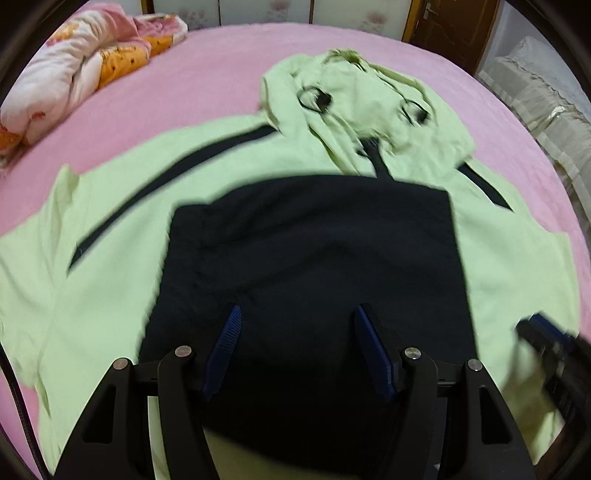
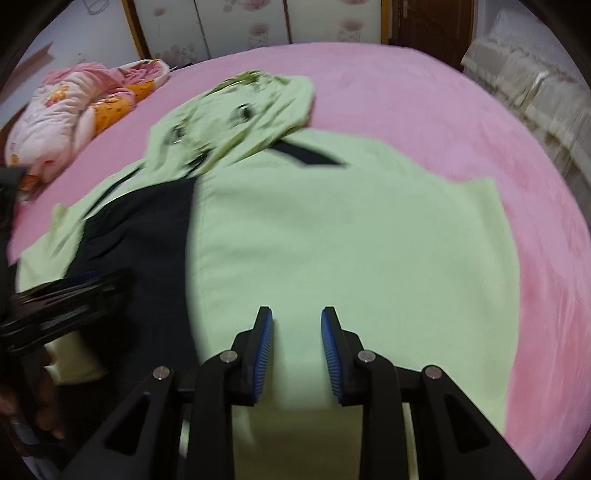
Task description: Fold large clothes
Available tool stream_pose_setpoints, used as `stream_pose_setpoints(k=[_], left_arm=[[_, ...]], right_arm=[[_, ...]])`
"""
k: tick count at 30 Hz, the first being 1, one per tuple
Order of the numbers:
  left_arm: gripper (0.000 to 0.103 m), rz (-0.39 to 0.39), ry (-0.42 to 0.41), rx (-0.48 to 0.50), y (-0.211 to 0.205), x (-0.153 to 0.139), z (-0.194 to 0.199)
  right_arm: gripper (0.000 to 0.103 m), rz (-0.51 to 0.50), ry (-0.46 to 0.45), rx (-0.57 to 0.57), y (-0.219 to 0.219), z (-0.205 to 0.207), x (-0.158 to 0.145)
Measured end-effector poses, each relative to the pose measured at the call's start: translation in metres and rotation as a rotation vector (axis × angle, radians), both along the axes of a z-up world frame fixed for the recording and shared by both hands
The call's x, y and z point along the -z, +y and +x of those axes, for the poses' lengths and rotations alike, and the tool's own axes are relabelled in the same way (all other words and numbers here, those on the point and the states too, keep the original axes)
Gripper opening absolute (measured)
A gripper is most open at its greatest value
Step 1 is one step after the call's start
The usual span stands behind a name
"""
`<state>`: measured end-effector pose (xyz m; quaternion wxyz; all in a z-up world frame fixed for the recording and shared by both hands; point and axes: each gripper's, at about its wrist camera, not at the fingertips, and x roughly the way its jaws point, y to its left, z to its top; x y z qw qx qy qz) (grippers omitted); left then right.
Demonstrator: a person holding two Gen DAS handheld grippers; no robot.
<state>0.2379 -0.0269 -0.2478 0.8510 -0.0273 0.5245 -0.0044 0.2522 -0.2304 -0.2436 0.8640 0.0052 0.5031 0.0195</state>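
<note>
Both the left gripper (image 1: 295,325) and right gripper (image 2: 297,325) hang open, holding nothing, so a careless grab could bunch the green hoodie (image 2: 332,240).

Both grippers' jaws apart, empty.

I find no legible text, label, brand, number or sign in either wrist view. The hooded jacket (image 1: 122,236) carries no readable marking on its green or dark panels. The quilt (image 2: 74,114) shows a printed cartoon pattern, too blurred for me to resolve any lettering. The floral wall panels (image 2: 258,26) carry only flower motifs.
</note>
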Motion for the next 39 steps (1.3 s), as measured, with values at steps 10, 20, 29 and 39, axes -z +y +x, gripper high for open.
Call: stream_pose_setpoints(k=[10, 20, 29, 39], left_arm=[[0.058, -0.049, -0.008, 0.074, 0.013, -0.001, 0.025], [0.063, -0.069, 0.064, 0.062, 0.002, -0.014, 0.017], [0.07, -0.074, 0.086, 0.066, 0.009, -0.03, -0.015], [0.07, -0.124, 0.172, 0.039, 0.029, -0.033, -0.067]], right_arm=[[0.015, -0.073, -0.04, 0.255, -0.112, 0.042, 0.006], [0.018, 0.083, -0.029, 0.274, -0.092, 0.016, -0.019], [0.018, 0.167, 0.042, 0.159, -0.03, -0.02, -0.022], [0.018, 0.209, 0.157, 0.097, 0.022, -0.059, -0.01]])
